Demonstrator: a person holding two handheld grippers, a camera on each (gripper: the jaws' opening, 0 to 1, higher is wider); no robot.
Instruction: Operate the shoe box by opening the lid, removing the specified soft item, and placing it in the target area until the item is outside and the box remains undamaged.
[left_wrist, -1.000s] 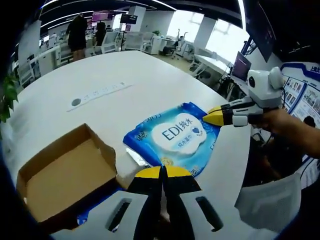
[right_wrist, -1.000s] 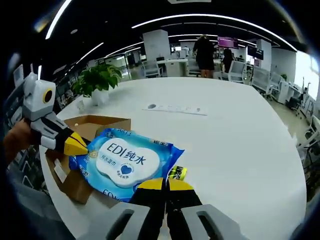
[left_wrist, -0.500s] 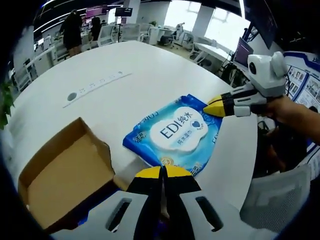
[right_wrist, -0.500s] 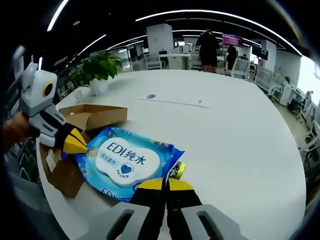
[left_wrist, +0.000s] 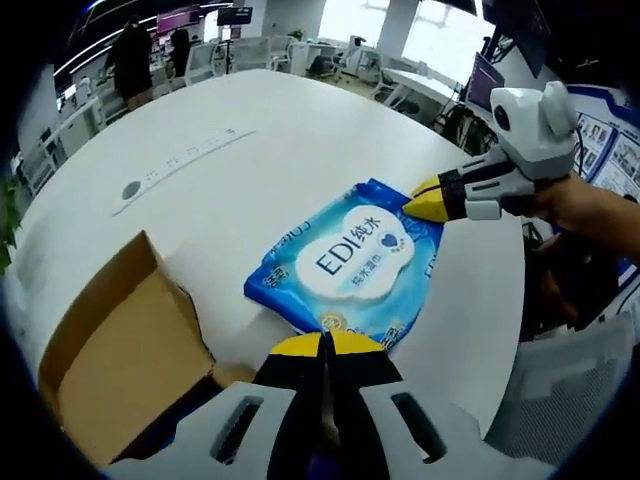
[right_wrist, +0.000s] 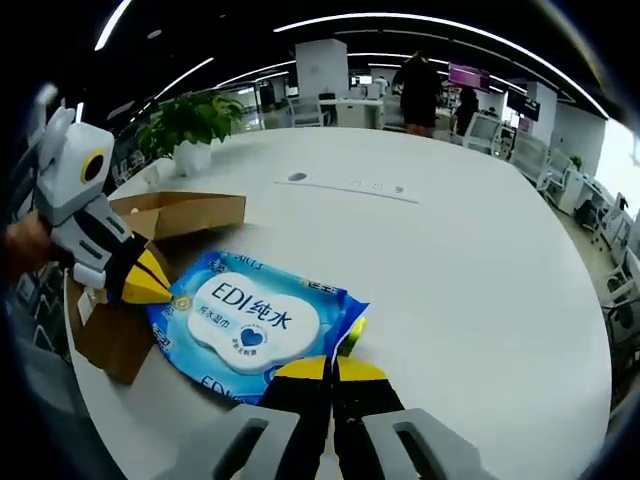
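A blue soft pack of wet wipes (left_wrist: 352, 262) with a white label lies flat just over the white table, held at two opposite ends. My left gripper (left_wrist: 322, 346) is shut on its near edge. My right gripper (left_wrist: 428, 201) comes in from the right, shut on the far corner. In the right gripper view the wipes pack (right_wrist: 252, 316) stretches from my right gripper (right_wrist: 331, 369) to my left gripper (right_wrist: 146, 281). The open brown shoe box (left_wrist: 112, 348) sits beside the pack, its inside bare. That same box (right_wrist: 172, 214) lies behind the left gripper.
The round white table (right_wrist: 450, 270) stretches wide beyond the pack, with a flat socket strip (right_wrist: 350, 187) set into it. A potted plant (right_wrist: 186, 120) stands near the box. A person's hand (left_wrist: 590, 205) holds the right gripper. Desks, chairs and people fill the office behind.
Both grippers keep their hold. The pack has shifted a little away from the box, over the bare table top. The box has not moved.
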